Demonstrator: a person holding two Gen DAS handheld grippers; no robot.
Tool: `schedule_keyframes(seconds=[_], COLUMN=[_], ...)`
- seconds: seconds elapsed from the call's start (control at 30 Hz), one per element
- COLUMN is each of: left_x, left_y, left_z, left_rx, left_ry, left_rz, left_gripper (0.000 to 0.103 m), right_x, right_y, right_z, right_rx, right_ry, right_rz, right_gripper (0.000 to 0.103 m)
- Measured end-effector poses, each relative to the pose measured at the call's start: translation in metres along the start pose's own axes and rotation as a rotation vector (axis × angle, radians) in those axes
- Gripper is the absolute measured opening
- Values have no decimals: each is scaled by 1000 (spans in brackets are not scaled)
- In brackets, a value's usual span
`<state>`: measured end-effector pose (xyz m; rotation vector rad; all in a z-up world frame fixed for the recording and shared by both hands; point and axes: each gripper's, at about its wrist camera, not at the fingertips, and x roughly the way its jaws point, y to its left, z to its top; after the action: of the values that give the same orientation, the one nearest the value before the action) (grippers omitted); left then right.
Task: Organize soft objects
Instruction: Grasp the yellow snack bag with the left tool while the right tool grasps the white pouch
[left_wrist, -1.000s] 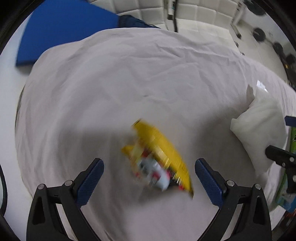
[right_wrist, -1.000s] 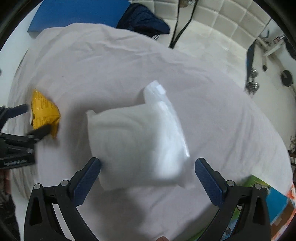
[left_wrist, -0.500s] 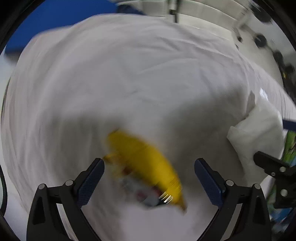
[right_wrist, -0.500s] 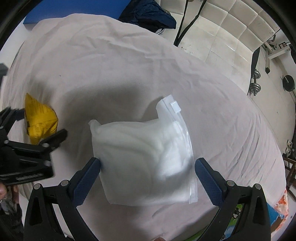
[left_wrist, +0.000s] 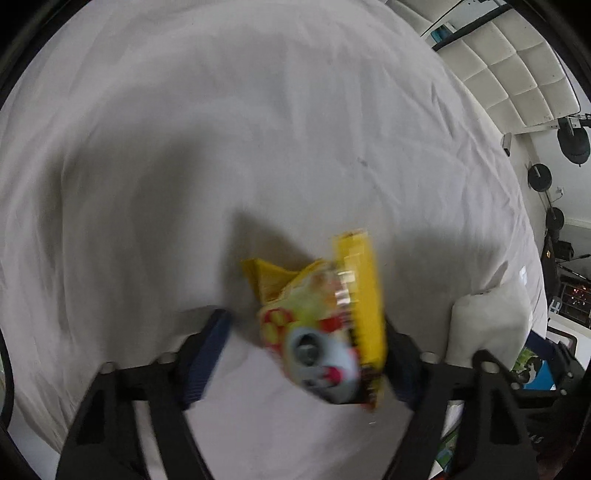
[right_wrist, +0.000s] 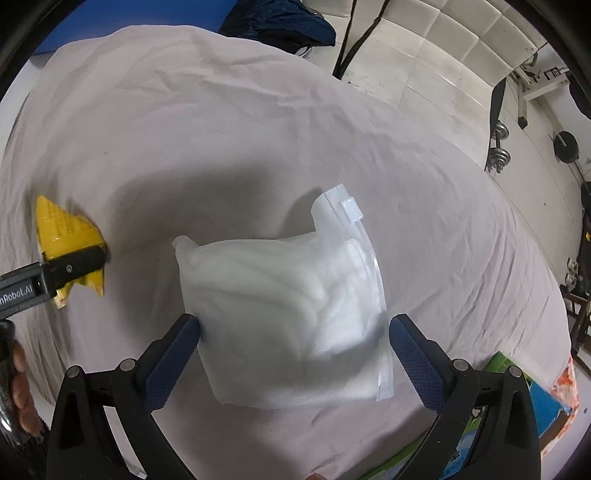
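A yellow snack bag (left_wrist: 325, 314) with a cartoon print lies on the white sheet (left_wrist: 221, 147), between the fingers of my open left gripper (left_wrist: 303, 354); its right edge is against the right finger. It also shows in the right wrist view (right_wrist: 66, 236), partly behind the left gripper's finger (right_wrist: 75, 264). A clear zip bag of white stuffing (right_wrist: 288, 317) lies on the sheet between the fingers of my open right gripper (right_wrist: 295, 350); the left finger (right_wrist: 173, 358) touches its edge. The zip bag shows in the left wrist view (left_wrist: 487, 325) at the right.
A dark blue garment (right_wrist: 280, 18) and a blue mat (right_wrist: 110, 14) lie beyond the bed's far edge. Dumbbells (right_wrist: 498, 147) stand on the tiled floor at the right. Coloured boxes (right_wrist: 524, 413) sit below the near right bed edge.
My left gripper has swung and closed in around the yellow snack bag. My right gripper has moved forward, so the zip bag sits deeper between its fingers.
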<state>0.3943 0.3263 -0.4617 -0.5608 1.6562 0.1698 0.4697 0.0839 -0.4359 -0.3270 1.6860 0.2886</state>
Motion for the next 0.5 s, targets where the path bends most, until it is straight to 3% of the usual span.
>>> schedule_keyframes(seconds=[0.07, 0.33, 0.5], left_x=[-1, 3, 3], left_y=[-6, -43, -58], left_z=[3, -2, -14], left_rx=[0, 71, 110], left_ry=[3, -38, -63], left_rz=[3, 89, 125], left_gripper=[49, 47, 46], right_x=[2, 12, 16], right_y=[1, -4, -6], right_z=[0, 9, 7], right_rx=[5, 48, 81], right_ry=[1, 45, 57], right_rz=[-11, 4, 63], right_gripper=[103, 103, 83])
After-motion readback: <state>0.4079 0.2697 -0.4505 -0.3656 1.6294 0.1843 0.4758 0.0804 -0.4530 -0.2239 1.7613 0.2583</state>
